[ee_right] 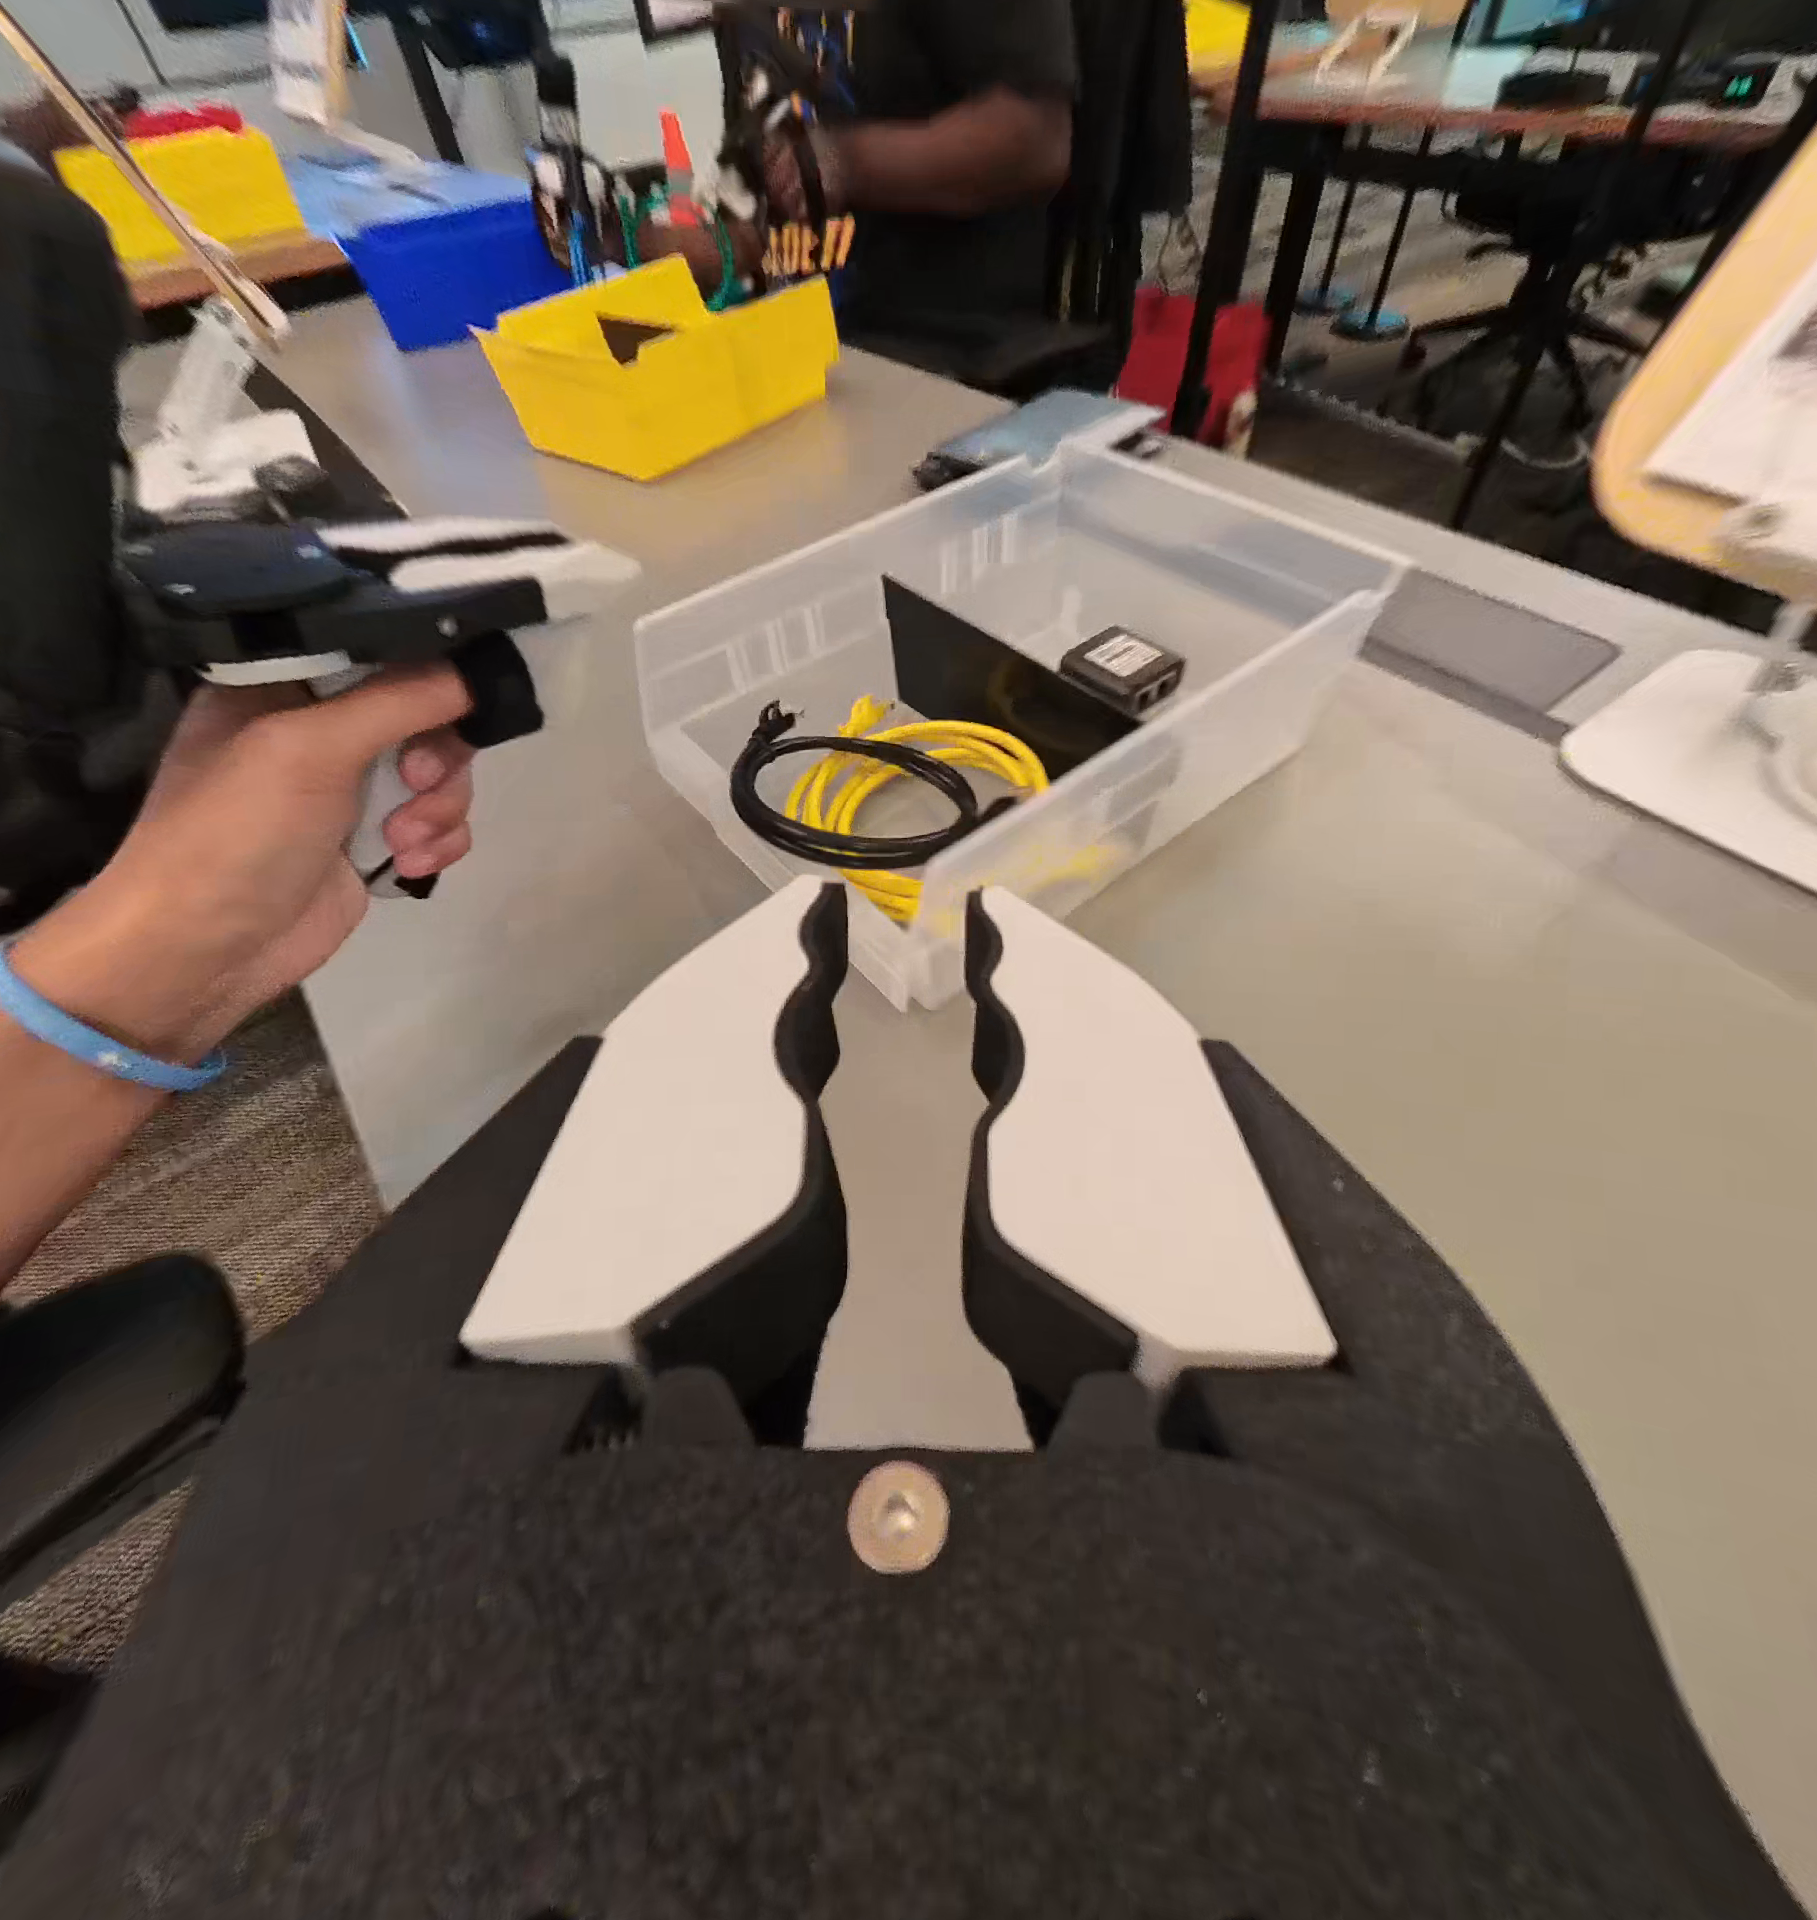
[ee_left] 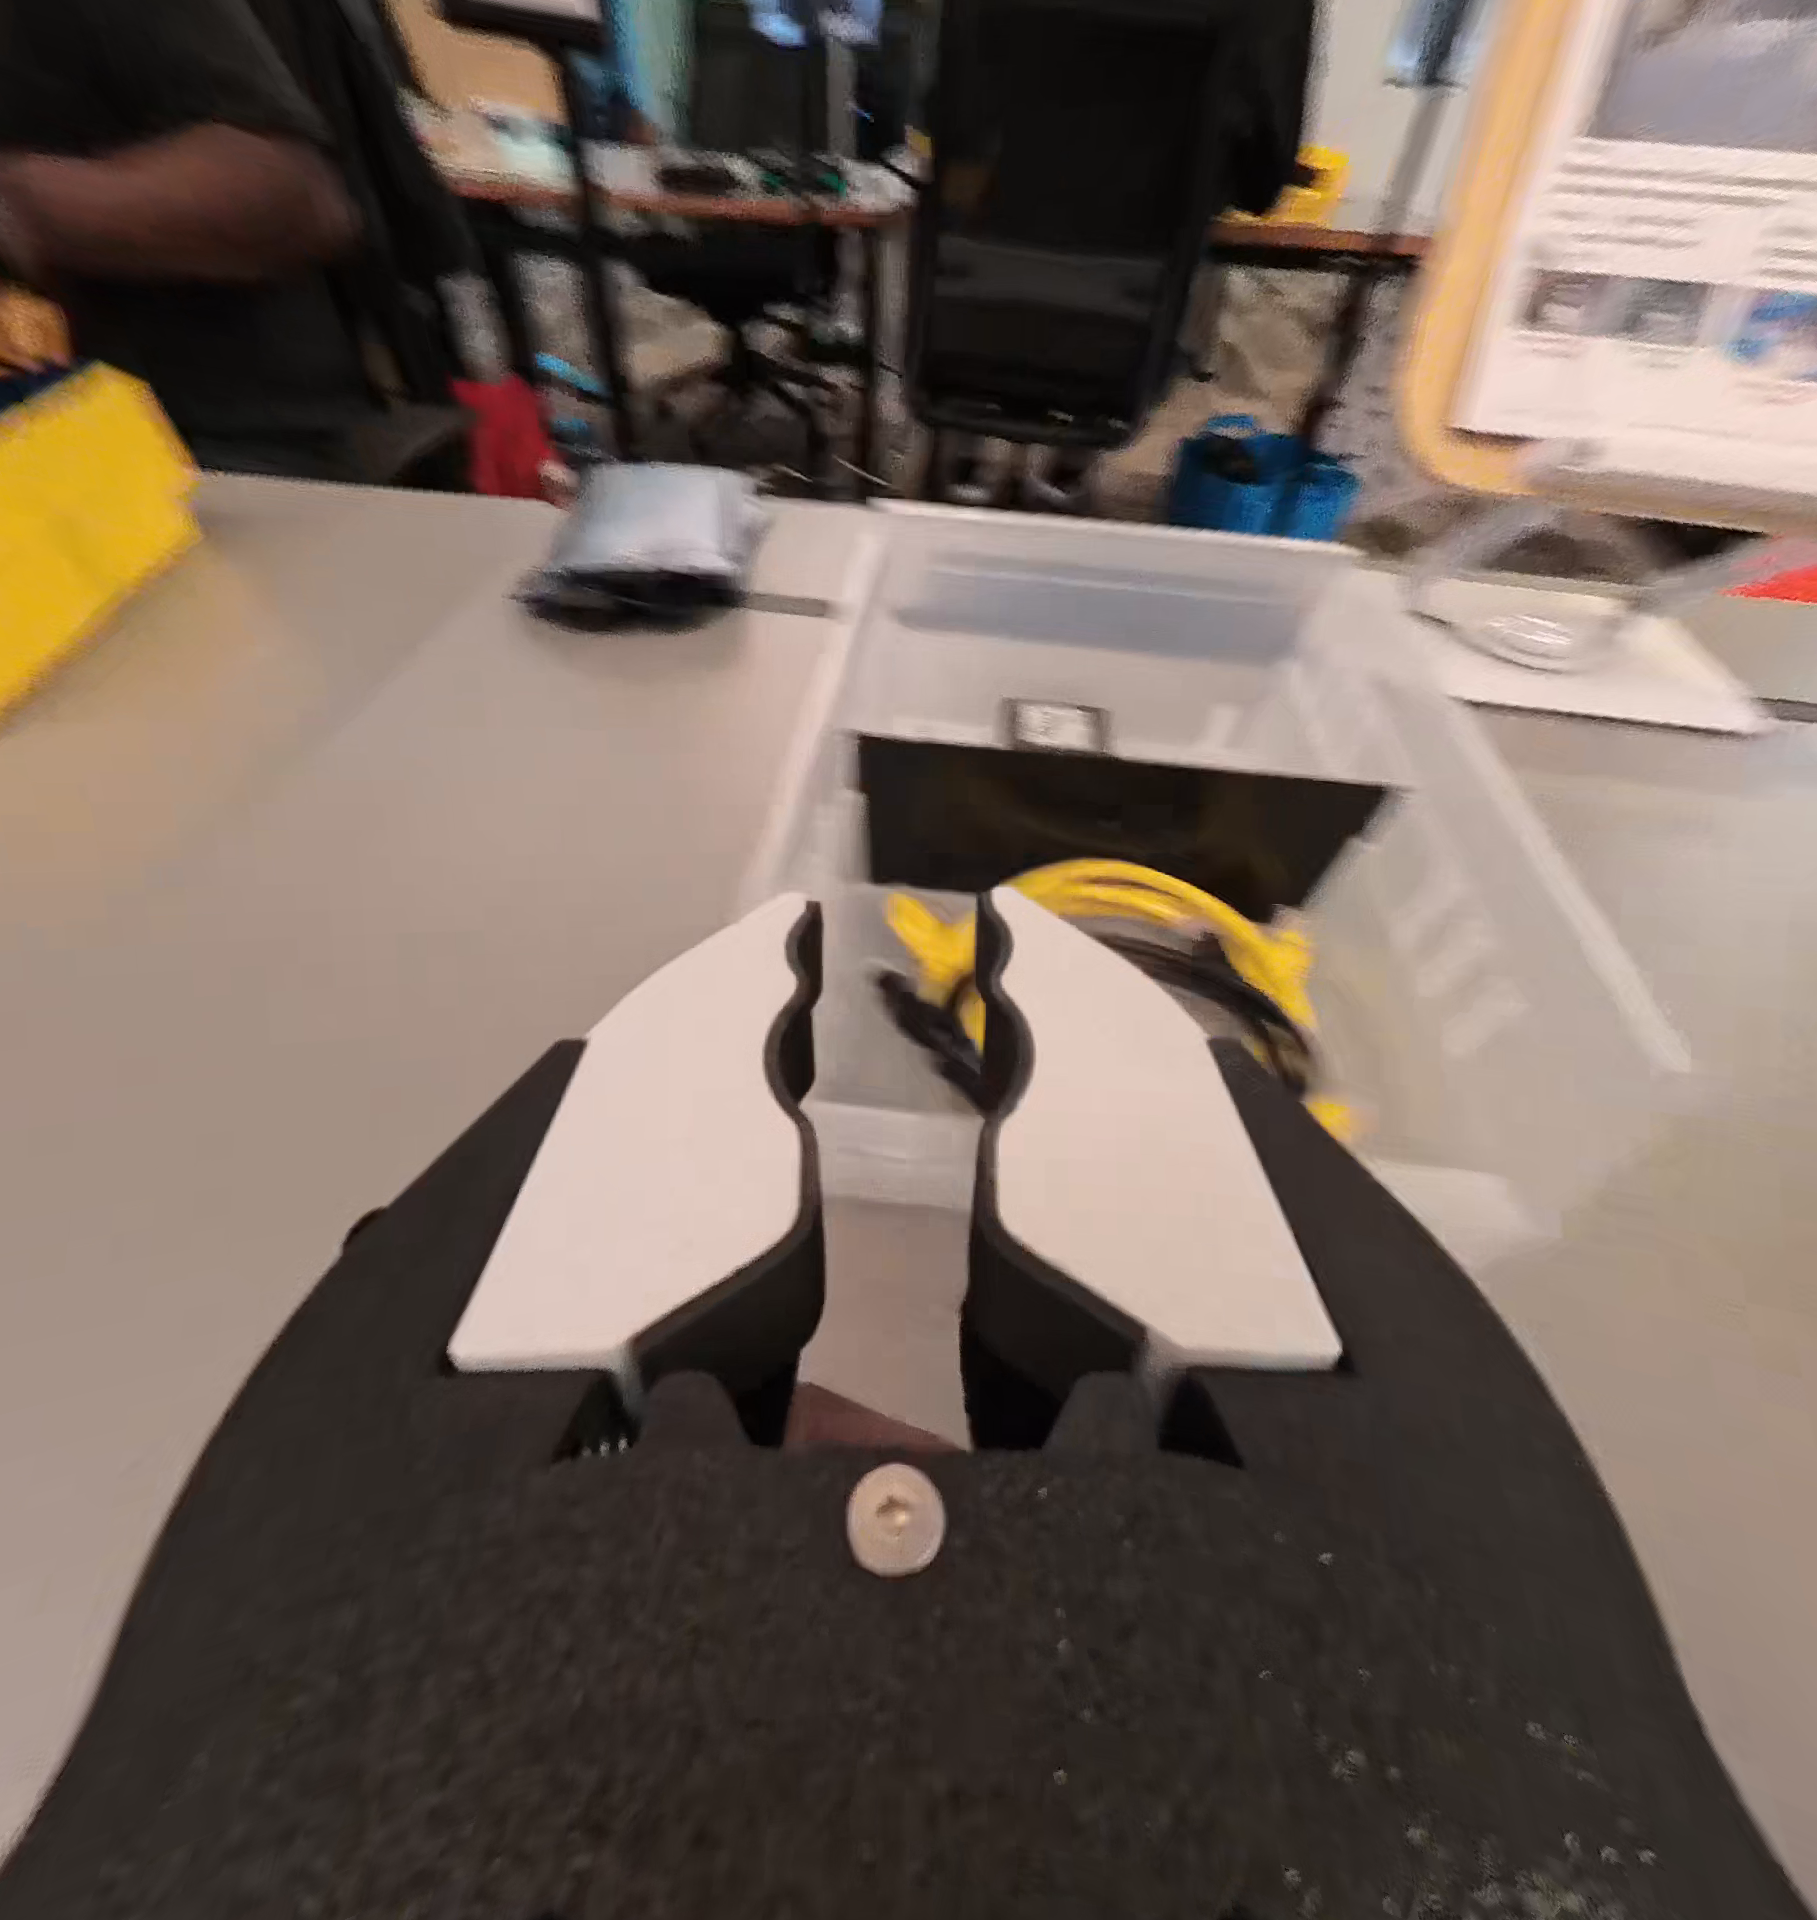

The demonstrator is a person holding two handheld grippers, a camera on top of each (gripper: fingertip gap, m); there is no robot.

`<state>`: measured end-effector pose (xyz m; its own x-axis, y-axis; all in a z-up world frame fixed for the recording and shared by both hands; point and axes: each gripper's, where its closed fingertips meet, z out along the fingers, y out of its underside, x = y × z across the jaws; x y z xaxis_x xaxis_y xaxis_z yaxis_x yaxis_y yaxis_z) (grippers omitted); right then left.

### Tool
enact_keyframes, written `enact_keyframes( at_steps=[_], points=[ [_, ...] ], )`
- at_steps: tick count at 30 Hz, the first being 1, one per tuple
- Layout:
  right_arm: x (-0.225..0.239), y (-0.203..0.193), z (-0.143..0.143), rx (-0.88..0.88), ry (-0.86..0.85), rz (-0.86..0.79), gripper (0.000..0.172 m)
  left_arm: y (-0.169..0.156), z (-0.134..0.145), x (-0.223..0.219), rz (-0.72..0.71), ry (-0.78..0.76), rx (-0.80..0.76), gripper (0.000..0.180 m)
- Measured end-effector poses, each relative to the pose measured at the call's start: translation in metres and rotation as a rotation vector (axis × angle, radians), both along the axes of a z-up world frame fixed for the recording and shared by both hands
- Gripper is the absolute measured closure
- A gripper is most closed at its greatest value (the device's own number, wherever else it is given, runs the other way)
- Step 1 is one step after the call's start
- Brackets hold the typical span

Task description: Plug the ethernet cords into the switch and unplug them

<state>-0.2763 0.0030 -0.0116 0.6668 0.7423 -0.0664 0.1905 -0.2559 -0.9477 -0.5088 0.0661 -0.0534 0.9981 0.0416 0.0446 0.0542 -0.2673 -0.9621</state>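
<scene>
We look across a pale grey bench [ee_right: 1403, 1091] in a busy workshop. On it stands a clear plastic bin [ee_right: 1174, 800], split by a black divider [ee_right: 945, 665]. In its near compartment lie the coiled yellow ethernet cord [ee_right: 935, 750] and the coiled black ethernet cord [ee_right: 779, 821], the two loops overlapping, their plugs free. Behind the divider sits the small black box-shaped switch [ee_right: 1122, 665], with nothing plugged into it (its ports face the bin's right wall).

Our right hand-held gripper [ee_right: 904, 914] hovers just before the bin's near corner, its white fingers [ee_right: 717, 1091] apart and holding nothing. Our left hand-held gripper [ee_left: 899, 925] points over the bin's near wall toward the cords, its fingers likewise apart and bare; the left wrist view is blurred. In the right wrist view we see the left hand [ee_right: 249, 831] on its trigger grip, a blue wristband [ee_right: 83, 1029] on that wrist.

Farther back stand a yellow folded bin [ee_right: 665, 384], a blue plastic box [ee_right: 447, 260] and a person in dark clothing [ee_right: 945, 177].
</scene>
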Motion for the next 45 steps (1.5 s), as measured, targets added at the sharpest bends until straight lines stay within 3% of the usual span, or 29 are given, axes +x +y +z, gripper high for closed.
enact_keyframes(
  at_steps=[3, 10, 14, 18, 21, 31, 45],
  points=[
    [0.089, -0.003, 0.005, -0.020, 0.041, -0.080, 0.151, -0.020, -0.019, 0.058, -0.190, -0.134, -0.057, 0.151],
    [0.360, -0.008, -0.054, 0.126, -0.094, -0.600, 0.150, -0.070, -0.068, 0.098, -0.228, -0.269, -0.152, 0.145],
    [0.431, -0.010, -0.073, 0.020, 0.020, -0.722, 0.140, -0.067, -0.068, 0.090, -0.211, -0.248, -0.129, 0.142],
    [0.449, -0.003, -0.099, 0.014, -0.028, -0.780, 0.147, -0.058, -0.070, 0.086, -0.208, -0.170, -0.132, 0.138],
    [0.450, -0.003, -0.109, -0.034, 0.039, -0.786, 0.150, -0.058, -0.066, 0.094, -0.246, -0.139, -0.119, 0.138],
    [0.451, -0.009, -0.095, 0.004, 0.041, -0.783, 0.147, -0.063, -0.068, 0.098, -0.273, -0.035, -0.124, 0.135],
    [0.408, 0.000, -0.091, 0.064, -0.115, -0.674, 0.148, -0.068, -0.066, 0.095, -0.292, -0.132, -0.162, 0.123]
  ],
)
